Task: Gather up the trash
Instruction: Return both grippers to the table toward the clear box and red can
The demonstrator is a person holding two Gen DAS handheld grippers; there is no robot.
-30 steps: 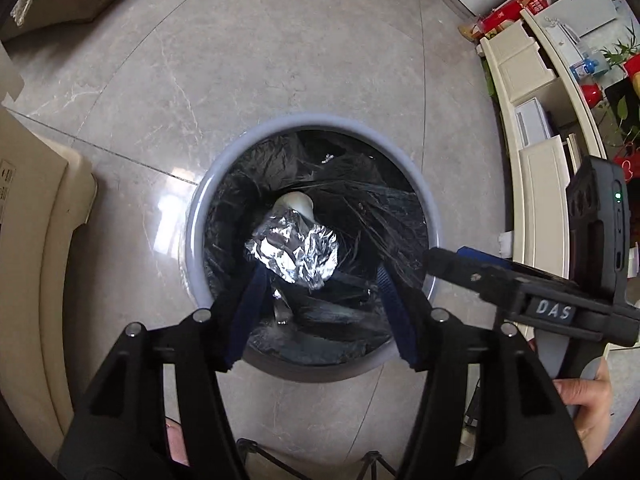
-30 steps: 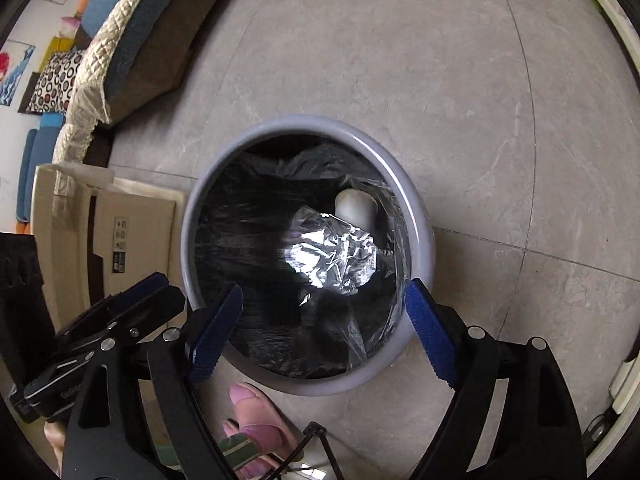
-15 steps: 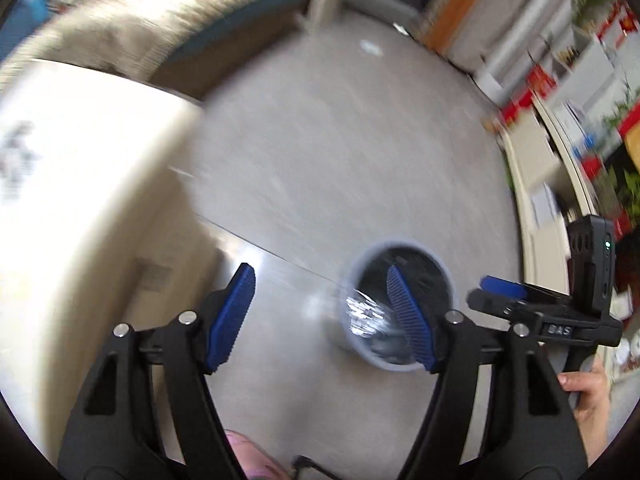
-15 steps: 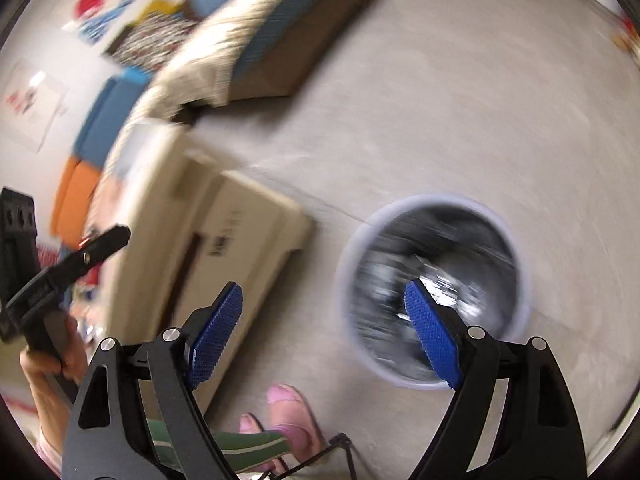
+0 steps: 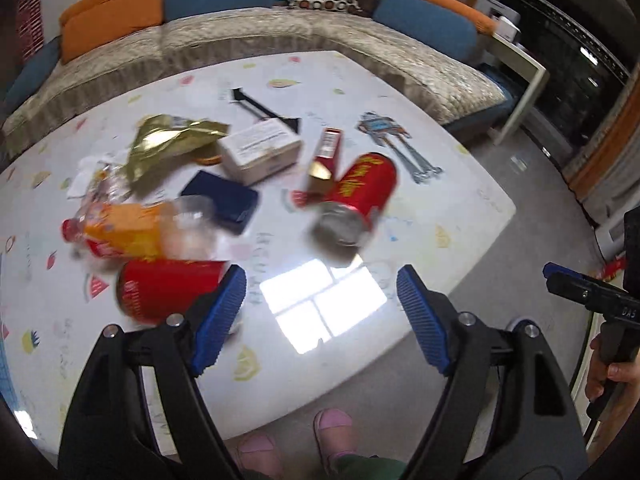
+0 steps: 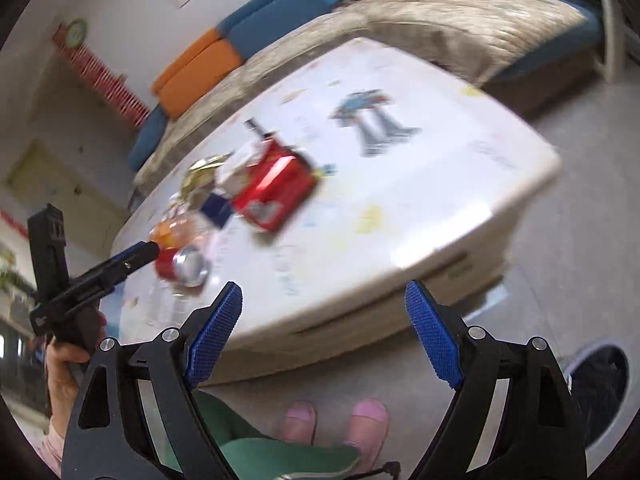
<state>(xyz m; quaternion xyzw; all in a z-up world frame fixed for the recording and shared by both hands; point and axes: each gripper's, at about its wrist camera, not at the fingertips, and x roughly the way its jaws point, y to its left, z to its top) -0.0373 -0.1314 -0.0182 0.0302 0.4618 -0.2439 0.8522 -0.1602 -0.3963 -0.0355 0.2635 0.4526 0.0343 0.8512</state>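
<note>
Trash lies on a white patterned table [image 5: 360, 92]. One red can [image 5: 356, 190] is on its side near the middle and a second red can [image 5: 160, 292] lies close to my left finger. Beside them are an orange-labelled bottle [image 5: 132, 228], a gold wrapper [image 5: 168, 144], a white box [image 5: 260, 152], a dark blue box [image 5: 220, 200] and a small red carton [image 5: 330, 148]. My left gripper [image 5: 320, 280] hangs above the table's near edge, its jaws opening with nothing between them. My right gripper [image 6: 323, 292] is open and empty, facing the table's front side [image 6: 400, 280]. The right wrist view is blurred.
A grey bin [image 6: 600, 384] with a black liner stands on the floor at the lower right. A long sofa [image 5: 240, 36] with blue and orange cushions wraps behind the table. The person's pink slippers [image 5: 332, 424] are just below the table edge.
Both grippers swung up and away from the bin, where a foil ball lies, and now face the table with the trash. The left jaws stand wider than before.
</note>
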